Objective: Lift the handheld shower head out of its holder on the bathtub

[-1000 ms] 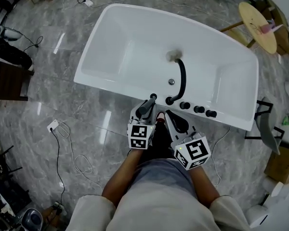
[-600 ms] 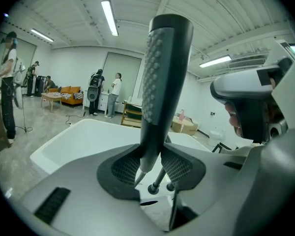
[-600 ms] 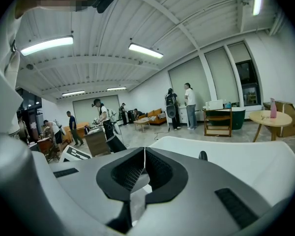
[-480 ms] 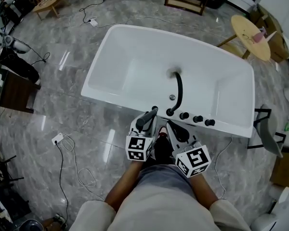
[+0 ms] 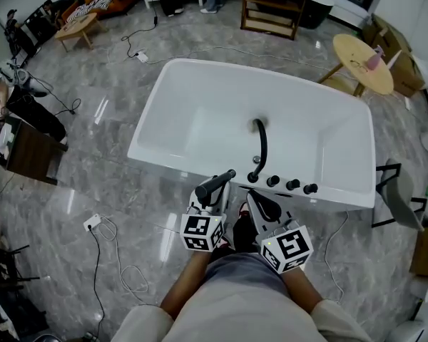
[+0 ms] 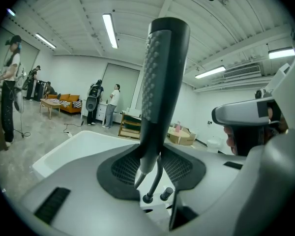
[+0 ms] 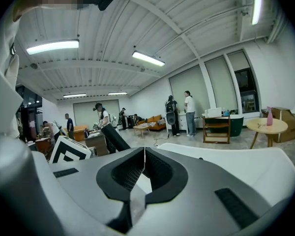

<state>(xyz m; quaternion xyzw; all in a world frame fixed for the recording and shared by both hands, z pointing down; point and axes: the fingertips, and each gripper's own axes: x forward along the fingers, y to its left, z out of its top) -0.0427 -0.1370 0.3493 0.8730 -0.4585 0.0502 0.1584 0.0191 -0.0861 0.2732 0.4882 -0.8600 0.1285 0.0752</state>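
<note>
Left gripper (image 6: 150, 167) clamps the shower head (image 6: 163, 77); its hose (image 6: 154, 181) shows only in left gripper view; right gripper (image 7: 144, 154) closed, empty.

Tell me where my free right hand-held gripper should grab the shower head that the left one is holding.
Probably the bare stretch of the shower head above the left hand-held gripper, coming from the right side. It is a long, slim bar that stands clear there, and its dotted face is turned left.
</note>
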